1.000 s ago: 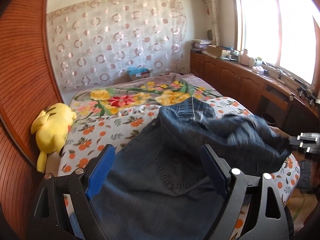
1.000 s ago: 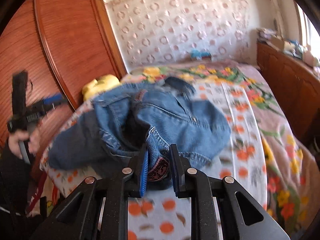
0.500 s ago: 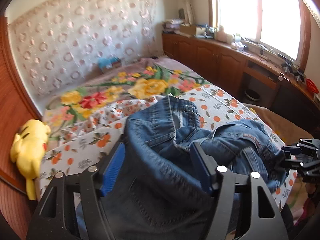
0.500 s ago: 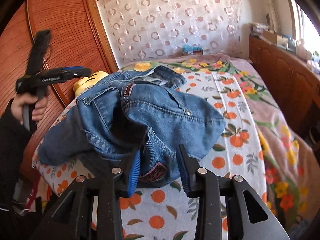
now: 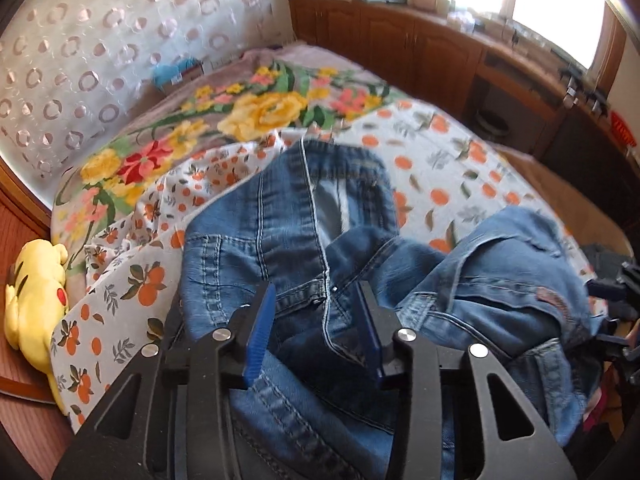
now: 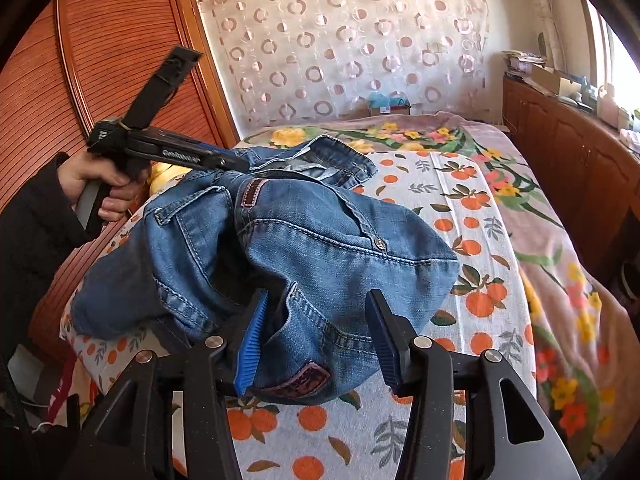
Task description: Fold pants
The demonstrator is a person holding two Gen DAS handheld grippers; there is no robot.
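Right now the jeans [image 6: 288,248] lie bunched in a heap on the orange-print sheet [image 6: 472,280] at the near edge of the bed, and the risk, as I judge it, is that neither tool has a firm hold, so the denim could slump off that edge or be pinched several layers deep and fold crooked. Between the left gripper [image 5: 316,328] fingers sits the seam and waistband fabric; its 2 jaws are closing, about half spread, pads not yet pressing. At the right gripper [image 6: 316,340], the 2 jaws are opening around the leather-patch corner, its pads clear of it.
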